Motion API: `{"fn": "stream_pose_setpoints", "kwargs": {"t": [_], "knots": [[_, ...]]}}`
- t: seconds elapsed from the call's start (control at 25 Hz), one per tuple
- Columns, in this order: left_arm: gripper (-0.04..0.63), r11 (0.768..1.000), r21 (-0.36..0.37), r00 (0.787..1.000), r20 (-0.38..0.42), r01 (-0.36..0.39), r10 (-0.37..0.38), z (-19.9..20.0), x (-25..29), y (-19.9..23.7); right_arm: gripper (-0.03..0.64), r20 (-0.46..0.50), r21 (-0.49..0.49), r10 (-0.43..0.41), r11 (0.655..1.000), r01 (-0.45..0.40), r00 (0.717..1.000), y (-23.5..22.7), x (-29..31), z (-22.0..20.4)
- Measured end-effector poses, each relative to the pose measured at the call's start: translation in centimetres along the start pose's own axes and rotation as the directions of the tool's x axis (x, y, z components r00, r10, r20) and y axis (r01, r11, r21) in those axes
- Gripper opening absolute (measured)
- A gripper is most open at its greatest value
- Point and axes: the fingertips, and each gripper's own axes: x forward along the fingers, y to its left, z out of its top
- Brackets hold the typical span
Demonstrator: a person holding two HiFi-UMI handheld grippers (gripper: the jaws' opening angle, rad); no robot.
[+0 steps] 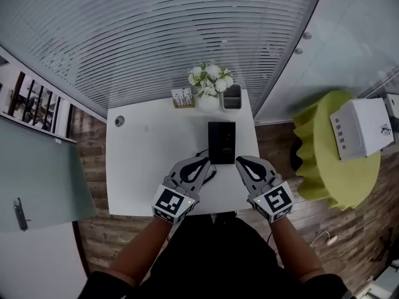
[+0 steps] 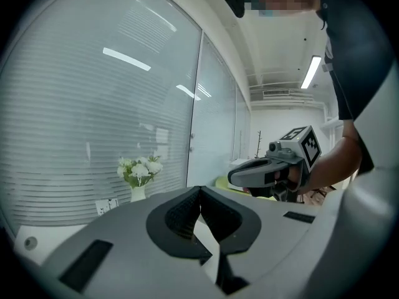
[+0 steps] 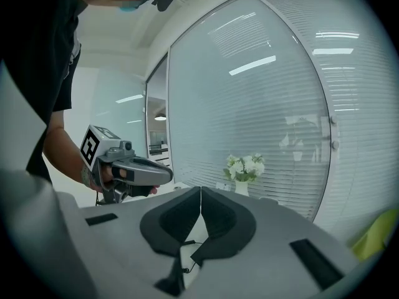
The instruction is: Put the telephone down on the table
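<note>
Telephone (image 1: pixel 222 142) is being shown lying flat on the table (image 1: pixel 143 161) in the head view, its near end between the left gripper (image 1: pixel 207 162) and right gripper (image 1: pixel 240 162). In the left gripper view, the jaws are being pressed together, empty. In the right gripper view, the jaws are likewise being pressed together on nothing.

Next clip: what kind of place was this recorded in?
Most likely an office: glass partition walls with slatted blinds, a small white desk carrying a black telephone and a vase of white flowers, and ceiling strip lights.
</note>
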Motion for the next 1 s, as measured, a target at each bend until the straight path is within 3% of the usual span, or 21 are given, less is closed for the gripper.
{"fn": "stream_pose_setpoints", "kwargs": {"t": [0.32,0.56,0.76,1.0], "knots": [[0.009,0.996,-0.079,0.993,-0.116,0.029,-0.038,-5.4,3.4,3.4,0.021,-0.07,0.031,-0.024,0.999,0.026,0.997,-0.8,4.1,-2.7],[0.009,0.991,-0.134,0.976,-0.217,-0.004,-0.025,-9.7,6.4,5.7,0.021,-0.118,0.054,-0.037,0.998,0.044,0.992,-1.5,6.5,-4.4],[0.012,0.966,-0.257,0.956,-0.289,-0.024,-0.053,-13.7,8.5,7.3,0.021,-0.144,0.103,-0.038,0.993,0.054,0.989,-2.3,7.3,-5.6],[0.087,0.942,-0.335,0.924,-0.365,-0.015,-0.115,-17.9,10.5,8.6,0.021,-0.187,0.136,-0.053,0.987,0.079,0.981,-3.0,7.8,-7.6]]}}
